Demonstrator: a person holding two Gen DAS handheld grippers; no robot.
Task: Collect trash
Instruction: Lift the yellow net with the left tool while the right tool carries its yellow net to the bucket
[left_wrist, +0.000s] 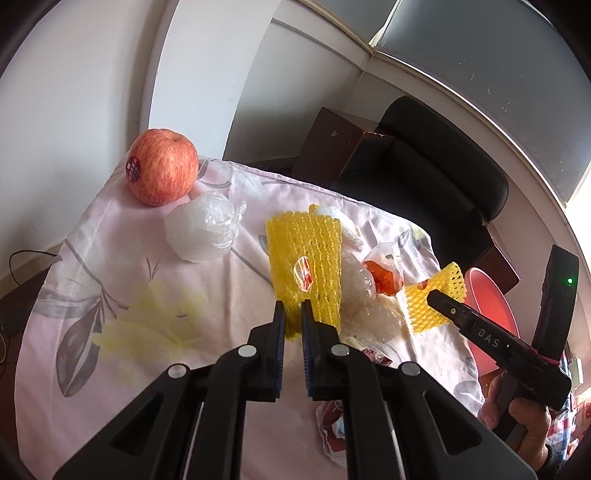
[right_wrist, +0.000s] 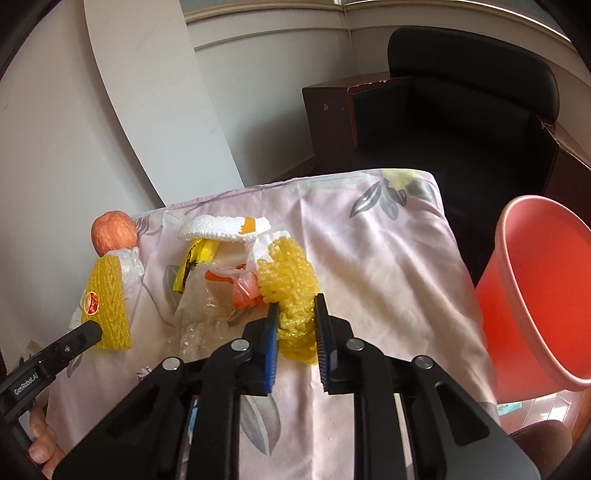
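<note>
My left gripper (left_wrist: 293, 308) is shut on the lower edge of a yellow foam fruit net (left_wrist: 304, 258) with a red sticker; the net also shows in the right wrist view (right_wrist: 107, 299). My right gripper (right_wrist: 295, 312) is shut on a second yellow foam net (right_wrist: 290, 284), which also shows in the left wrist view (left_wrist: 434, 299). Between them lie crumpled clear plastic (right_wrist: 203, 306), an orange plastic bag (right_wrist: 242, 290), a yellow wrapper (right_wrist: 192, 264) and a white foam net (right_wrist: 221, 229). A red bin (right_wrist: 539, 291) stands right of the table.
A red apple (left_wrist: 162, 166) and a white plastic bag ball (left_wrist: 203, 230) sit at the far left of the pink flowered tablecloth (left_wrist: 122, 273). A black chair (right_wrist: 461, 96) stands behind the table. Wrappers (left_wrist: 334, 424) lie near the front edge.
</note>
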